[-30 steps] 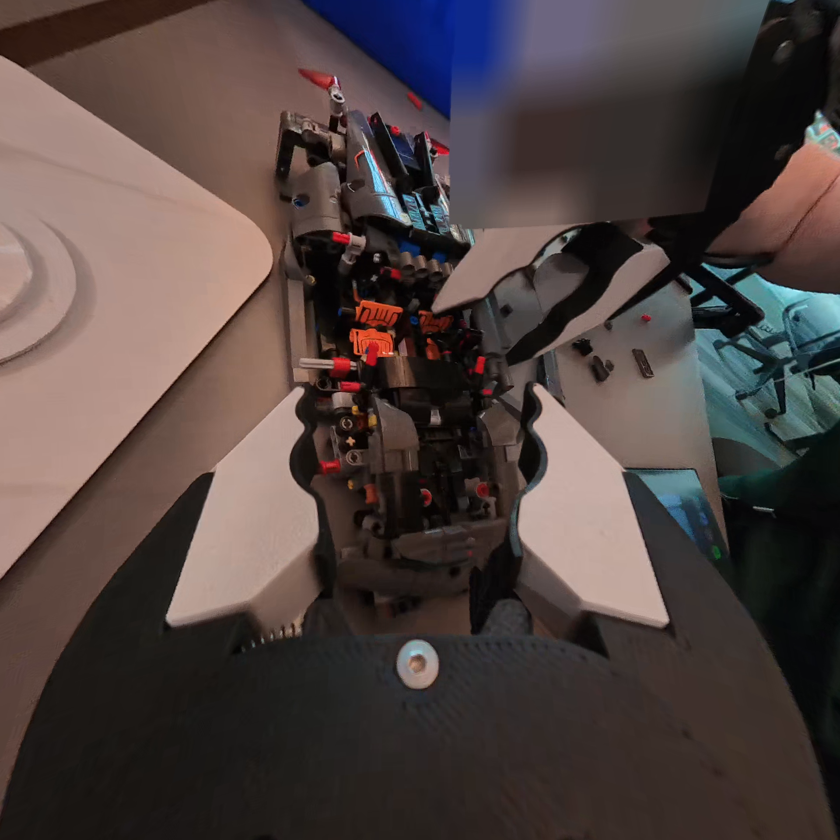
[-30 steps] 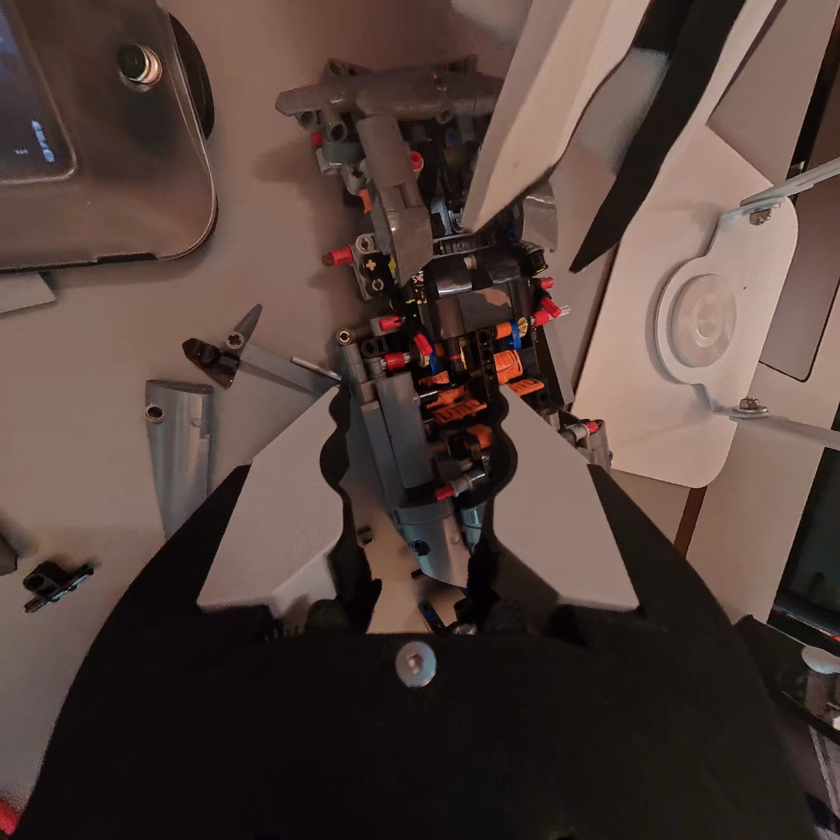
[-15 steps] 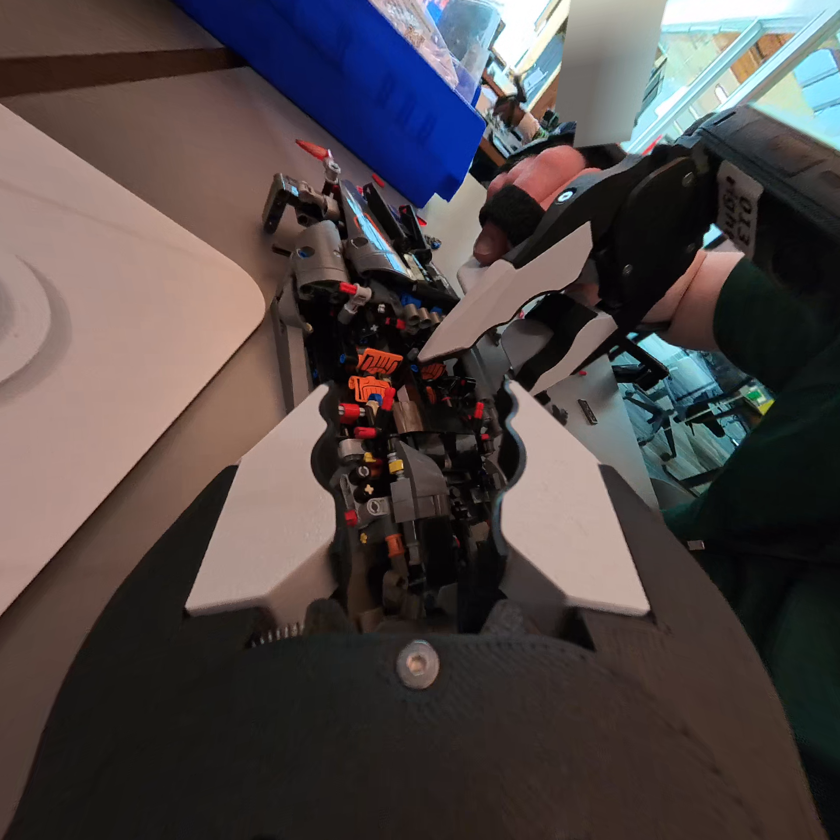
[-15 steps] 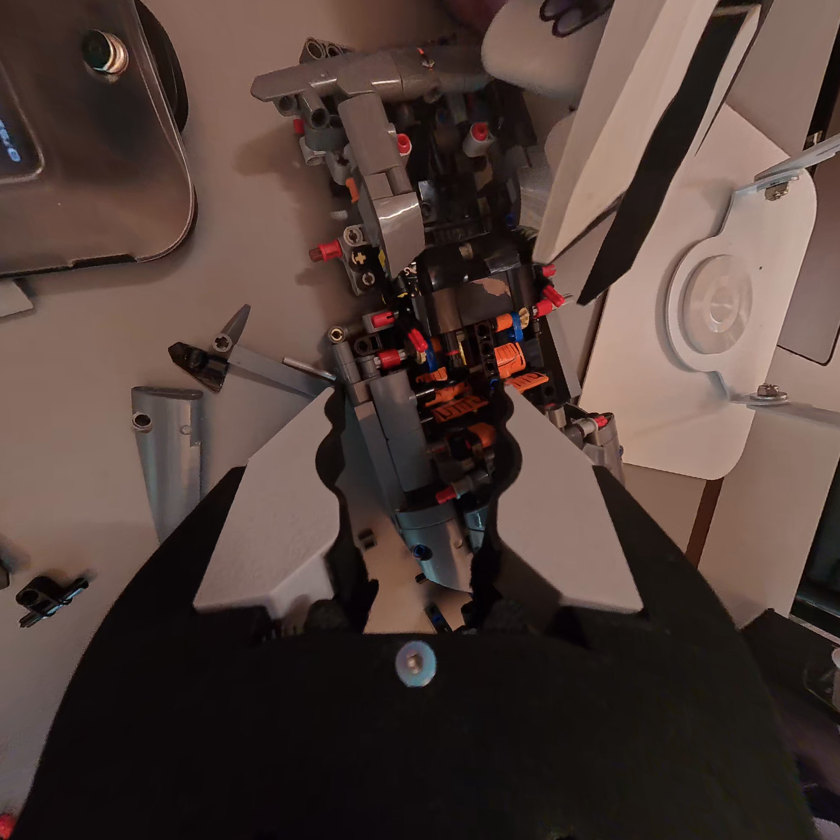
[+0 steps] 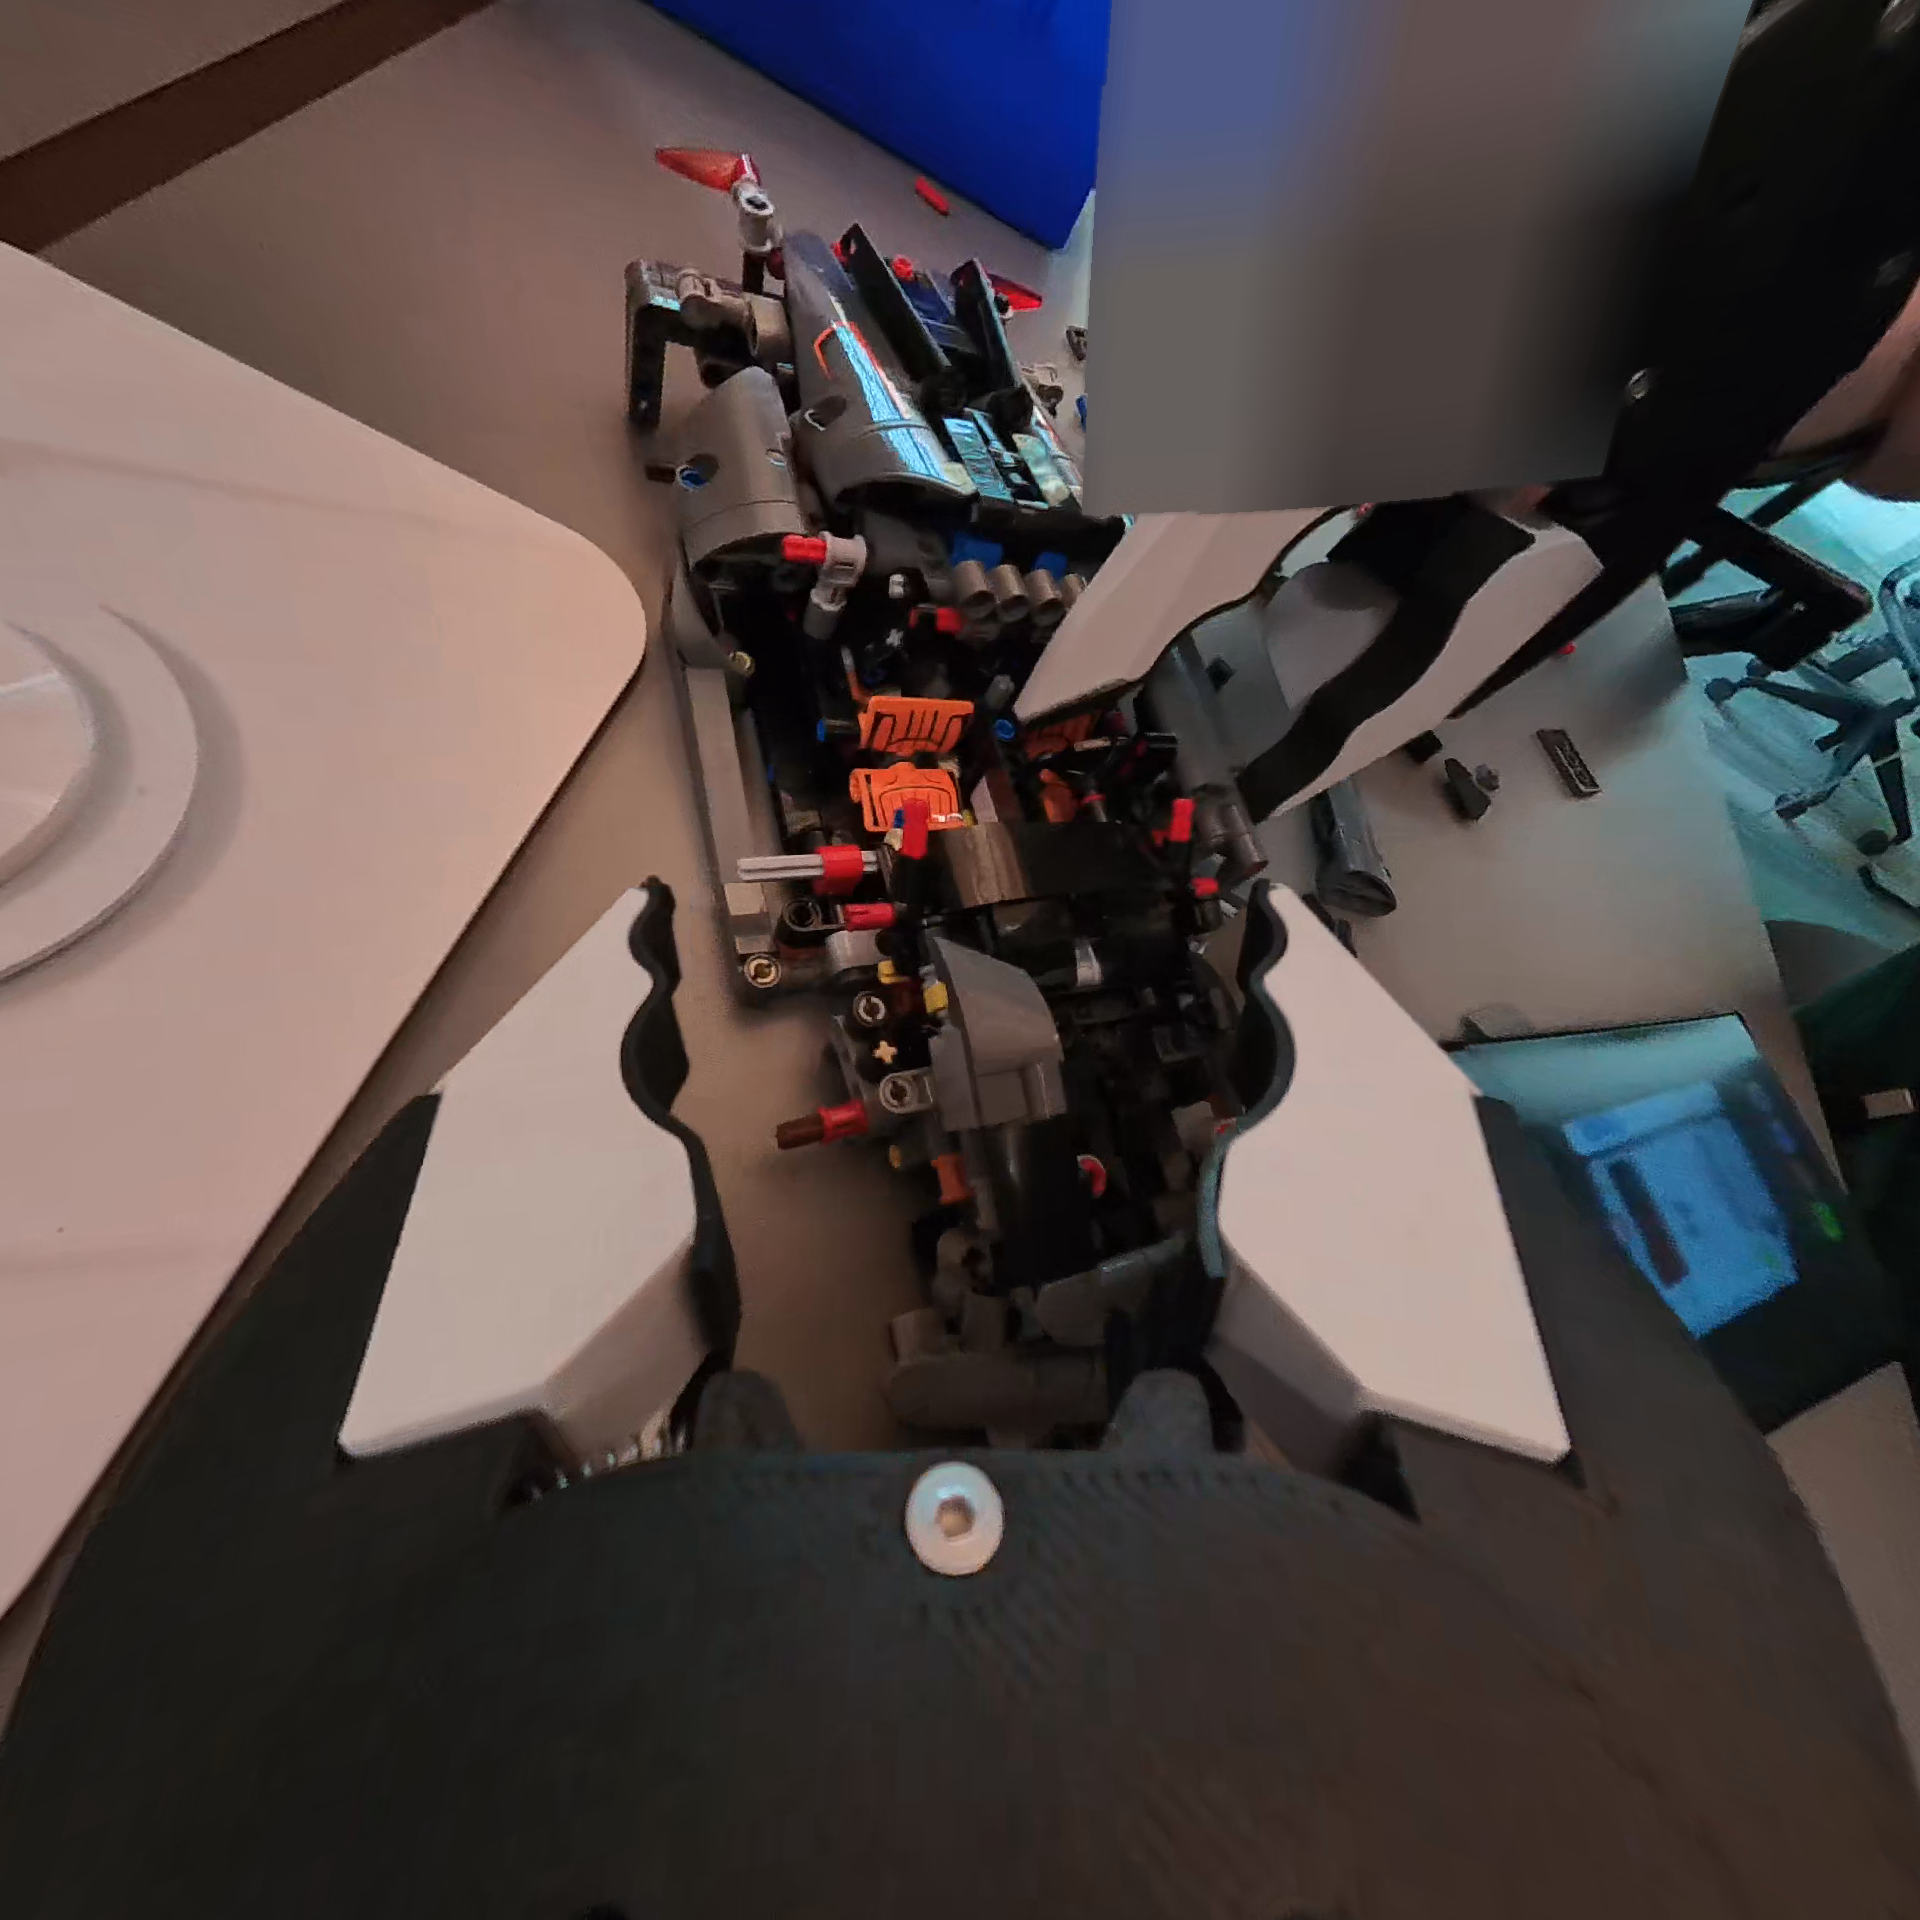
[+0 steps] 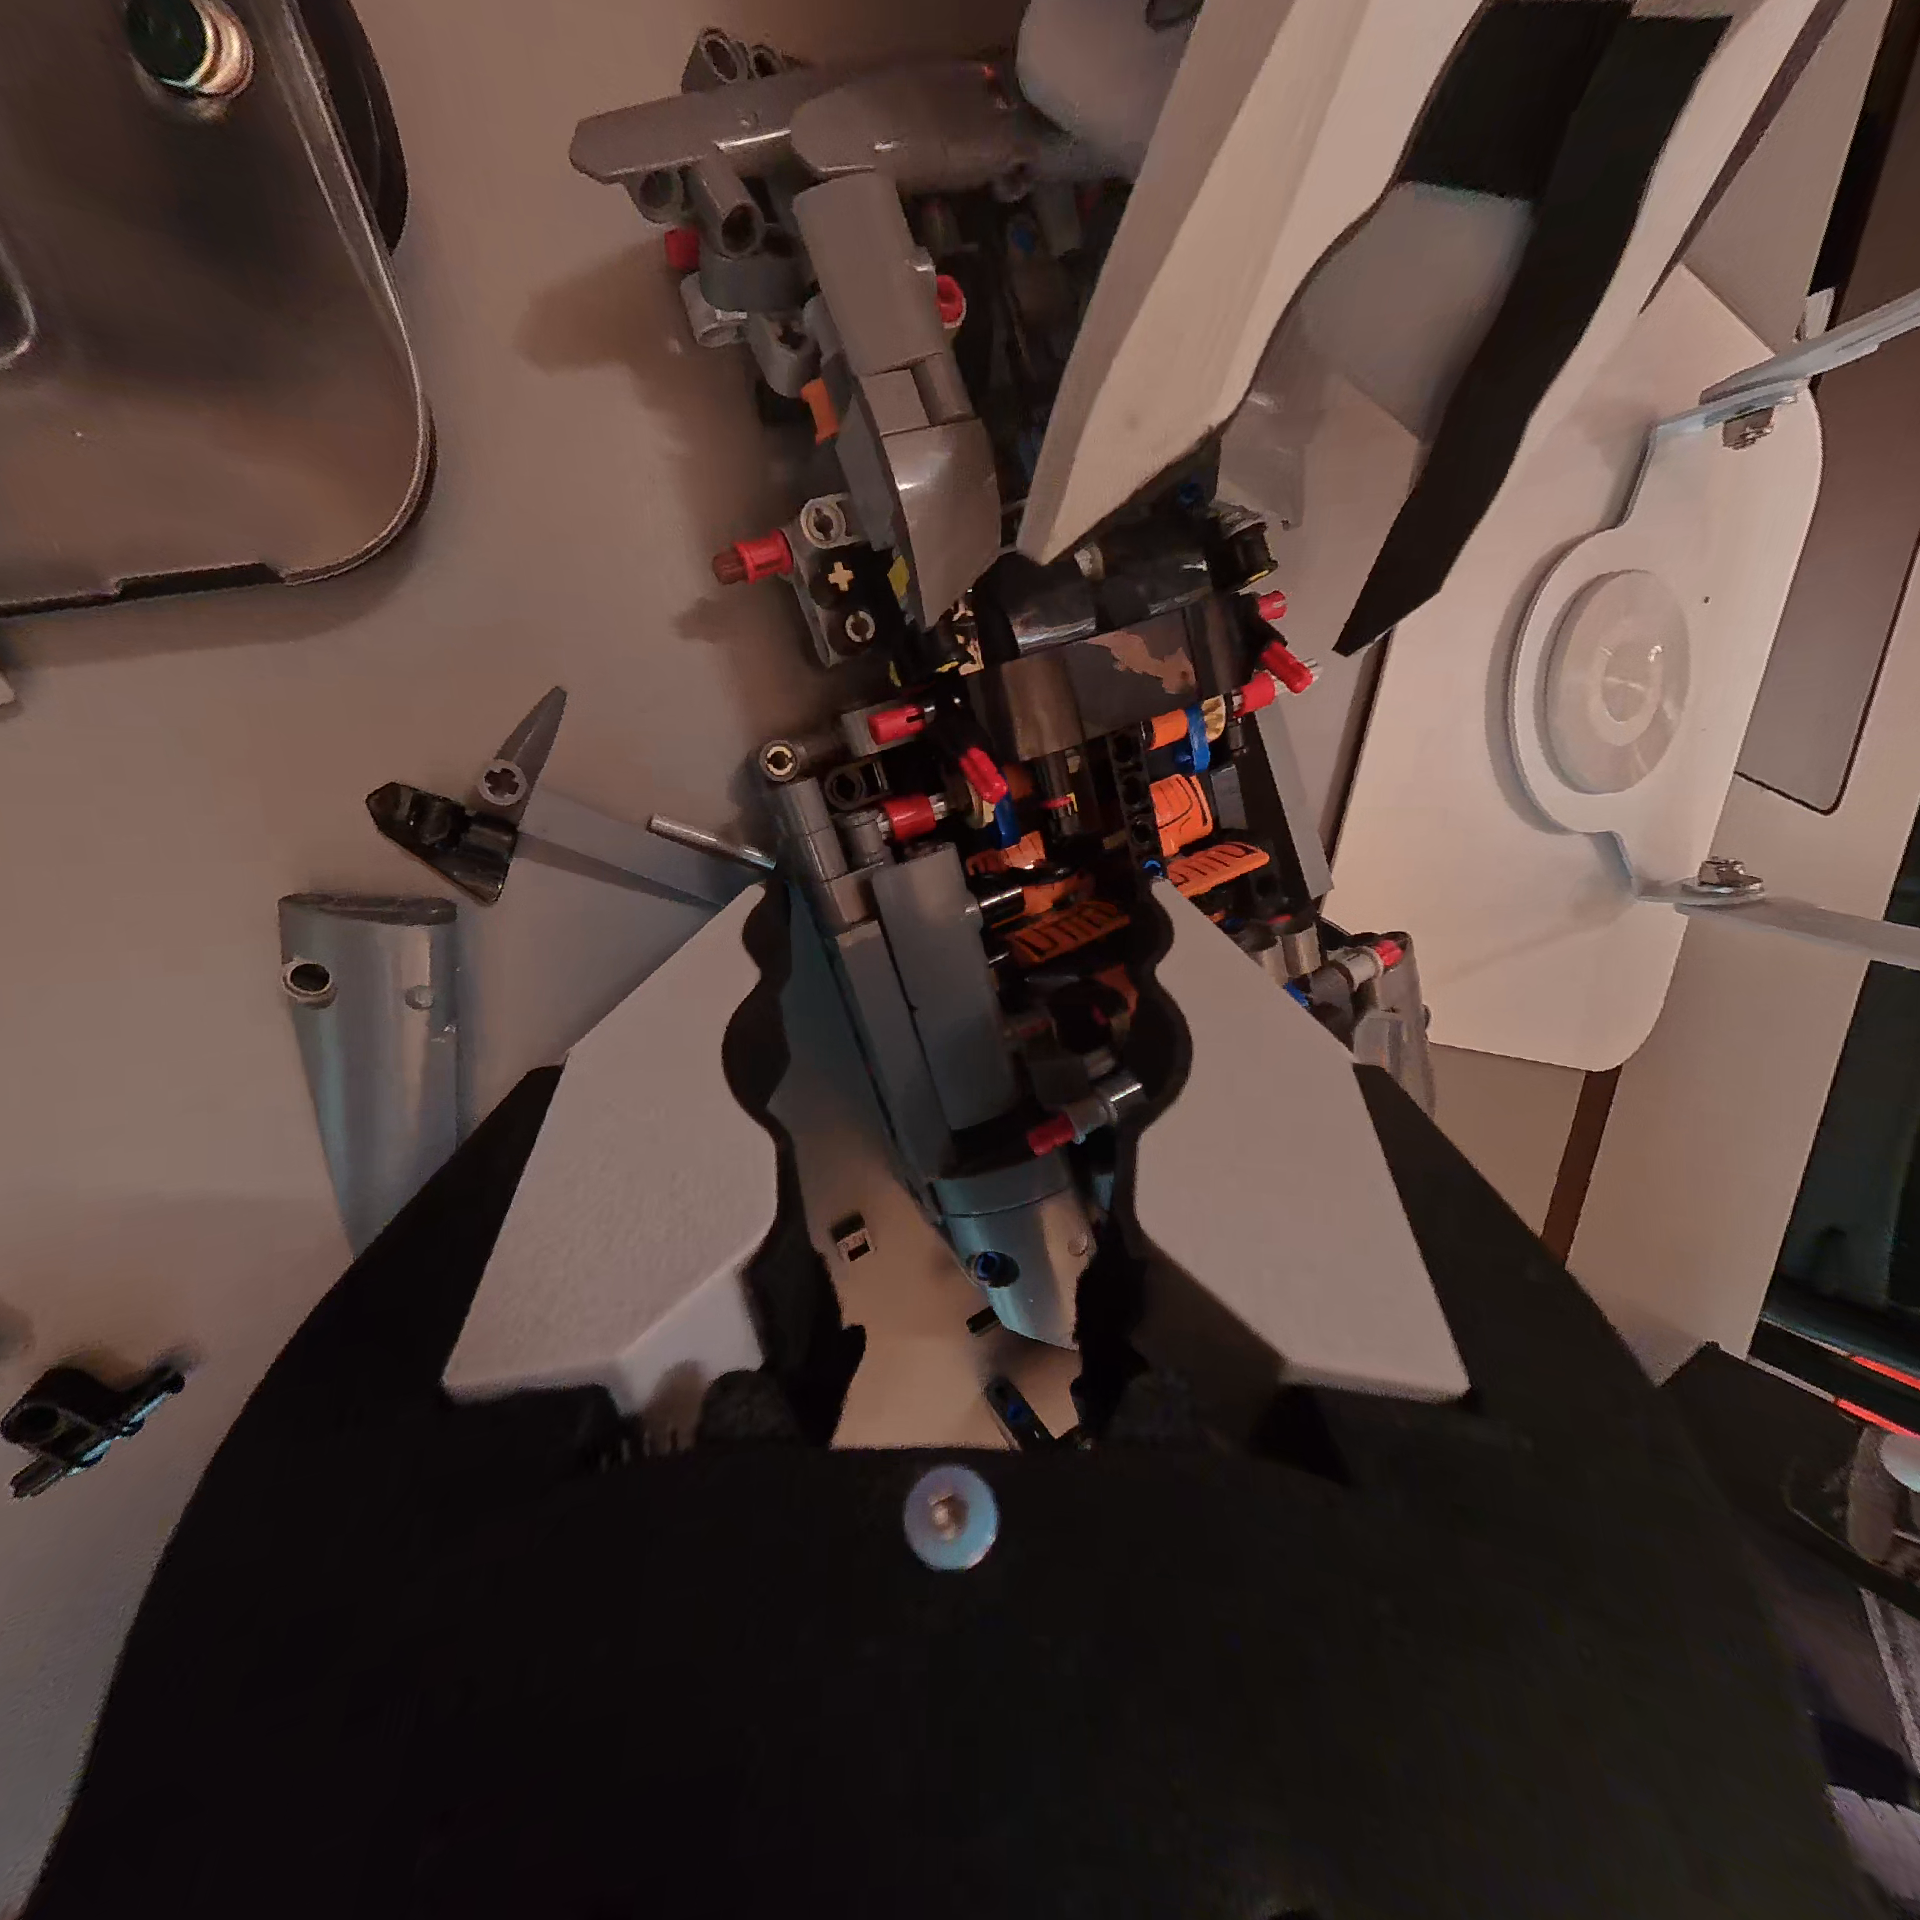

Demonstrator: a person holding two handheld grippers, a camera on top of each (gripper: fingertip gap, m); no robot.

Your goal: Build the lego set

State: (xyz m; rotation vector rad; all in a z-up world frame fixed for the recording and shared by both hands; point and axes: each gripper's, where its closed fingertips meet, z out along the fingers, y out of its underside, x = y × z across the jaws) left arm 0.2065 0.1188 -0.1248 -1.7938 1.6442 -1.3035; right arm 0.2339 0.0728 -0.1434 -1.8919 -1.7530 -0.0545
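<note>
Lego model (image 5: 966, 935) lies between both wide-open tools (image 5: 951, 1049) (image 6: 966, 997).

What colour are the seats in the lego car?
Orange seats, clearest in the left wrist view.

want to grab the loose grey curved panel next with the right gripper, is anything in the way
Nothing visible blocks it. The grey curved panel lies bare on the table, left of the right gripper, whose open jaws straddle the lego model.
</note>
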